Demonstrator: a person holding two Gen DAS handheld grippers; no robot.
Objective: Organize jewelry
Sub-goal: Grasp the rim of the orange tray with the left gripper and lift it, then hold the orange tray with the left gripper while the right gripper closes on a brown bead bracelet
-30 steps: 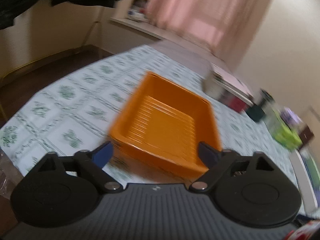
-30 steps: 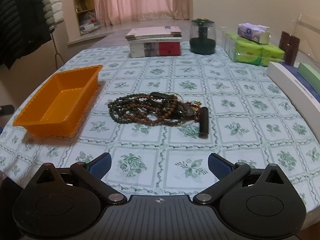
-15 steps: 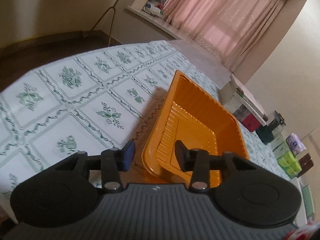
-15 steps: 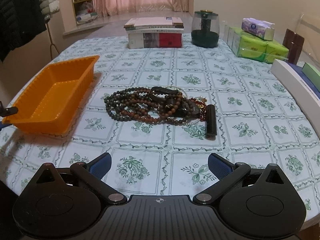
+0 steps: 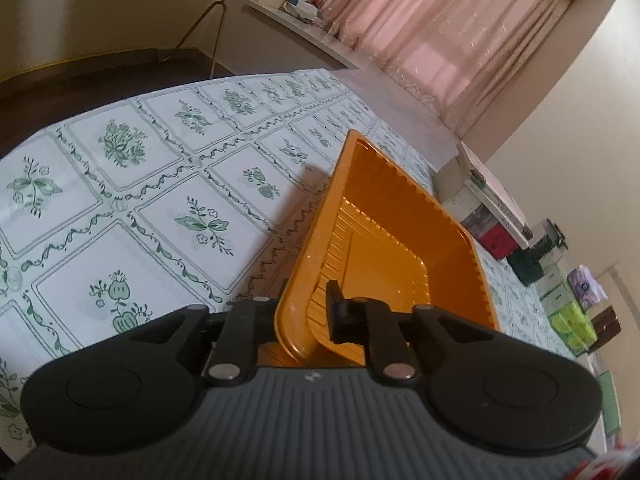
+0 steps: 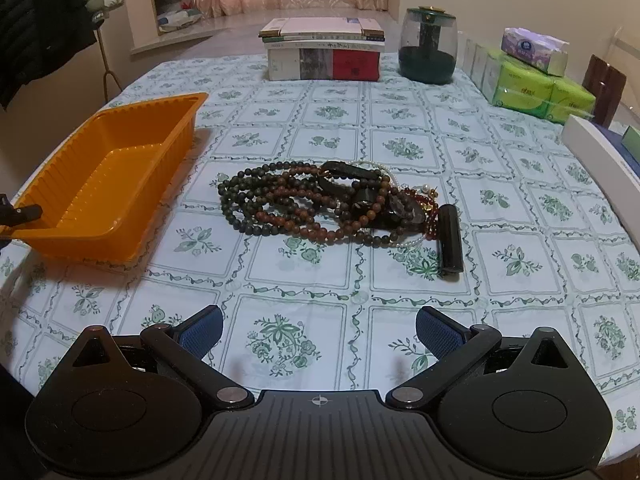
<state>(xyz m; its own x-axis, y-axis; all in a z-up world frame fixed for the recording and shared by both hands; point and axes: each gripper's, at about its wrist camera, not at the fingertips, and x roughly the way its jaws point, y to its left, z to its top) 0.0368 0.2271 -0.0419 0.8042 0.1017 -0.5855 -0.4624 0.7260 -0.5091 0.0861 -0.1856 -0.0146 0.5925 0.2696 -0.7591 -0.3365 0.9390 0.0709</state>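
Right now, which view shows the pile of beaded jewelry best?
The right wrist view: the pile of beaded jewelry lies whole and unobstructed mid-table, beside the orange tray. The left wrist view shows none of it, only the tray wall between the left gripper's fingers.

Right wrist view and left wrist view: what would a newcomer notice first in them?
First, the tangled pile of bead strings in brown and dark green, lying in the middle of the floral tablecloth. Next, the empty orange tray to its left, whose near wall the left gripper has just closed on. The right gripper stands open and empty, short of the pile.
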